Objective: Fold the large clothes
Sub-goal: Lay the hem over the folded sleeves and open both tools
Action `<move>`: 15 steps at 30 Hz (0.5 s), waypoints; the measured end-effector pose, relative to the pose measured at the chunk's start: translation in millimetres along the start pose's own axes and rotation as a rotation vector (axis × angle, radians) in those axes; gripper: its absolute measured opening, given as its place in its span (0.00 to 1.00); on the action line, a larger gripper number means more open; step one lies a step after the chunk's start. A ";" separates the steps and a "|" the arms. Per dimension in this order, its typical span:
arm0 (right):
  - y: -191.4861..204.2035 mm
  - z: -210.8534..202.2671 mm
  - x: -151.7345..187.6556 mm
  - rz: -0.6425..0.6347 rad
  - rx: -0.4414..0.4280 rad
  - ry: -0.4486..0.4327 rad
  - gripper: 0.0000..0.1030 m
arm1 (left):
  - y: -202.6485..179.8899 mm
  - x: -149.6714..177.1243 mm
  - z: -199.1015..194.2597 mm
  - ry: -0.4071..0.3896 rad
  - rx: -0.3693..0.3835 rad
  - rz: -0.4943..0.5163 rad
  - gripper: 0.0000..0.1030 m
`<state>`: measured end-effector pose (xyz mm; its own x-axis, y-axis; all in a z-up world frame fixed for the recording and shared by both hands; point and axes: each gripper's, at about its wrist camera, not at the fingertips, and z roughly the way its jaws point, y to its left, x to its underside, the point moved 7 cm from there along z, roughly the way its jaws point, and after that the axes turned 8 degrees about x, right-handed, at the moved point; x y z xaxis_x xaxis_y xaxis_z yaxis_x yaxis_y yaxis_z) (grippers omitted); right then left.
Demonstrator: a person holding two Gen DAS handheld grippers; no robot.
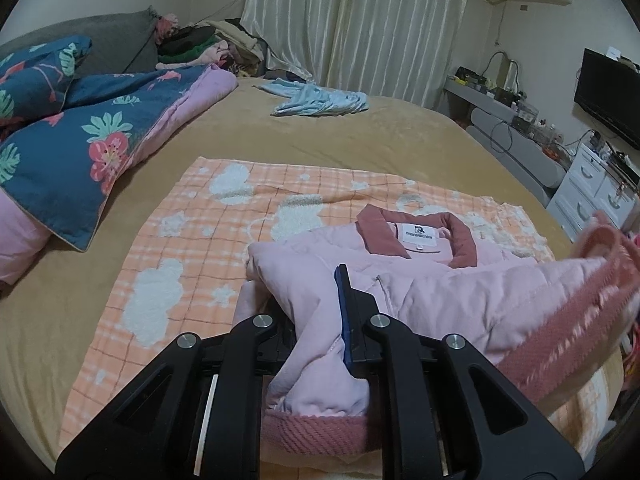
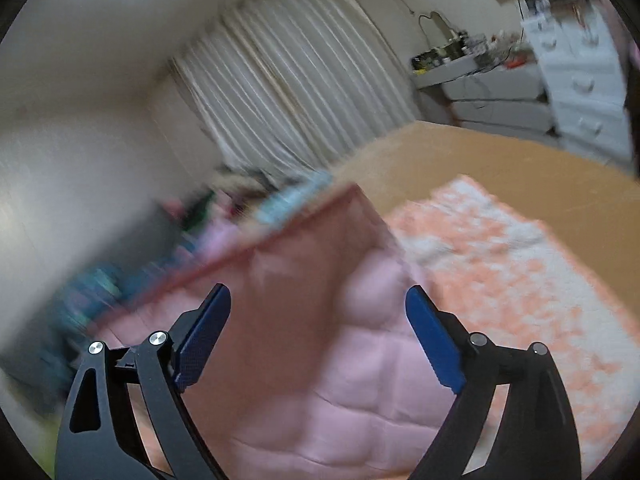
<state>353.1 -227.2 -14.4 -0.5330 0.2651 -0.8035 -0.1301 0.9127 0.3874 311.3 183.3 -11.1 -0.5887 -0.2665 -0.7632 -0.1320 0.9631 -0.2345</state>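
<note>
A: Tan bedding (image 1: 400,136) is spread across the whole bed, and pale pleated curtains (image 1: 352,20) are hung at twelve o'clock. What is seen at the left?

B: At nine o'clock a dark blue floral quilt (image 1: 72,132) is heaped on the bedding. An orange checked blanket (image 1: 192,240) with white cloud patches is laid flat at the centre, and a light blue garment (image 1: 320,100) is left crumpled near the curtains, well apart from it.

A: And the task's garment?

B: A pink quilted jacket (image 1: 440,288) is laid on the blanket, its rose collar (image 1: 420,236) turned toward one o'clock with a white label shown inside it. A ribbed rose hem band is lifted at three o'clock, blurred.

A: How is the left gripper (image 1: 320,320) set?

B: It is clamped on a bunched fold of the jacket at six o'clock; one blue pad is visible against the cloth, the other is hidden by it.

A: And the right gripper (image 2: 318,336)?

B: Its blue-padded fingers (image 2: 434,344) are spread wide, with pink quilting and a rose panel seen between them, though contact cannot be judged through the blur. White drawers (image 2: 584,84) are seen at two o'clock.
</note>
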 end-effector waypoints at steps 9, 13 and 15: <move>-15.8 92.5 95.7 -0.207 0.235 0.310 0.87 | -1.4 -1.6 2.2 -0.002 0.010 -0.034 0.27; -10.9 92.1 95.0 -0.248 0.234 0.287 0.87 | -9.4 -3.2 -2.7 -0.017 0.028 -0.033 0.48; -13.3 88.9 92.2 -0.226 0.217 0.273 0.87 | -13.8 -4.9 -7.6 -0.027 0.044 -0.033 0.59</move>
<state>380.1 -187.2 -133.9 -0.7171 -0.0146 -0.6969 -0.1054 0.9905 0.0878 309.9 171.6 0.4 -0.5627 -0.2991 -0.7707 -0.1153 0.9515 -0.2852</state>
